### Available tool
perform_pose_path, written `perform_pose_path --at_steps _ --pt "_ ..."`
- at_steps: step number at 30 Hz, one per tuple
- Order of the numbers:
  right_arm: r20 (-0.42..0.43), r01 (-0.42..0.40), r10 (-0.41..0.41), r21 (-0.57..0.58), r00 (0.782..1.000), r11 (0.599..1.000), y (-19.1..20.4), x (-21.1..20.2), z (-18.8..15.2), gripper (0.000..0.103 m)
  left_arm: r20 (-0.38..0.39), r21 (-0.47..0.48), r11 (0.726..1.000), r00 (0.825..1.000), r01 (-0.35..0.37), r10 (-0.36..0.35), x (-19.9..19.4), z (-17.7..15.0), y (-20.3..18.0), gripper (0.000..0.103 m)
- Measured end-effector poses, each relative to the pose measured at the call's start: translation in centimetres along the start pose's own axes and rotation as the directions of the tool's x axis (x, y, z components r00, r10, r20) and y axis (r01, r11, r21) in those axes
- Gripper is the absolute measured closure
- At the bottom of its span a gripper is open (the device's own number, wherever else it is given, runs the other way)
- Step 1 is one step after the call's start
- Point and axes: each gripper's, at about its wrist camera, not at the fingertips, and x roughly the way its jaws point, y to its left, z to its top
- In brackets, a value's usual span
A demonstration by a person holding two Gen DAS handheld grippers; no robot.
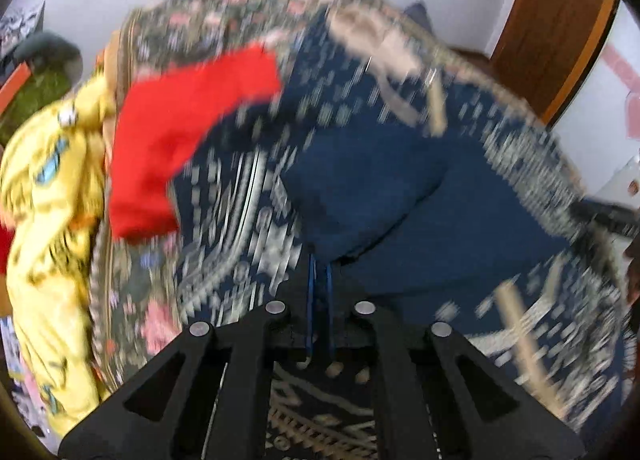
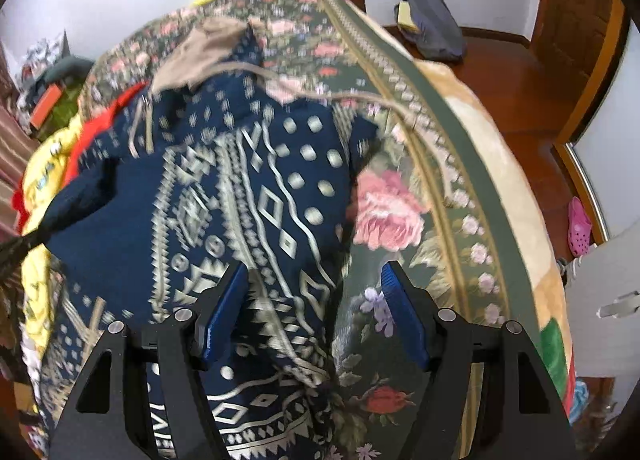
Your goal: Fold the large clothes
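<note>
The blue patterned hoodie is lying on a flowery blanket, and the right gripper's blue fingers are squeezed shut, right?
Not quite. The right gripper is open: the right wrist view shows its blue fingers standing wide apart over the cloth. The rest holds: the blue patterned hoodie lies on the flowery blanket.

Bare floral bedspread (image 2: 384, 212) right of the navy patterned hoodie (image 2: 248, 196) — red garment (image 1: 176, 132) and yellow clothes (image 1: 48, 196) crowd the left.
</note>
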Motion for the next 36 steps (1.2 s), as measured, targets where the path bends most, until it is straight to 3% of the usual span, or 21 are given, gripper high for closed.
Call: perform_pose_path --at_steps 2,4,9,11,14,17,24,27,29,32,36 --pt "0.004 0.011 -0.011 -0.010 1.000 1.000 0.1 -0.1 -0.2 0.037 -0.027 -0.010 1.000 1.000 0.003 -0.003 1.0 -1.3 0.4 0.088" --pt "0.003 0.019 -0.019 -0.018 1.000 1.000 0.1 -0.2 -0.3 0.036 -0.006 -0.007 1.000 1.000 -0.020 0.020 1.0 -1.8 0.3 0.082" --pt "0.001 0.038 -0.038 -0.028 0.999 0.999 0.2 -0.2 -0.4 0.036 0.009 0.046 0.998 0.999 -0.048 0.048 -0.3 -0.7 -1.0 0.077" --pt "0.004 0.039 -0.039 -0.029 0.999 0.999 0.3 -0.2 -0.3 0.035 0.025 0.079 0.995 0.998 -0.056 0.054 -0.8 -0.1 -1.7 0.068" --pt "0.005 0.034 -0.034 -0.027 0.999 0.999 0.3 -0.1 -0.3 0.034 0.056 0.122 0.992 0.998 -0.034 0.027 -1.1 0.8 -3.0 0.062" --pt "0.006 0.030 -0.030 -0.027 1.000 0.999 0.3 0.0 -0.4 0.033 0.066 0.172 0.985 0.998 -0.014 0.003 -0.8 1.8 -4.8 0.062" --pt "0.015 0.023 -0.022 -0.029 1.000 0.999 0.4 0.1 -0.6 0.031 0.001 0.242 0.969 0.998 -0.054 0.055 3.9 4.0 -7.5 0.062" --pt "0.020 0.018 -0.018 -0.028 1.000 0.999 0.3 0.0 -0.7 0.030 0.006 0.191 0.981 0.999 -0.036 0.036 4.6 4.8 -6.9 0.064" --pt "0.022 0.016 -0.015 -0.028 1.000 0.999 0.3 0.0 -0.8 0.030 0.011 0.154 0.988 0.999 -0.032 0.030 4.4 5.0 -6.1 0.091" --pt "0.024 0.013 -0.013 -0.028 1.000 1.000 0.3 0.1 -0.8 0.029 0.063 0.053 0.998 0.997 0.030 -0.033 2.6 5.2 -3.7 0.092" --pt "0.023 0.016 -0.015 -0.030 1.000 0.999 0.3 0.1 -0.8 0.029 0.141 -0.048 0.997 0.989 0.056 -0.048 -0.8 5.2 -0.2 0.093"
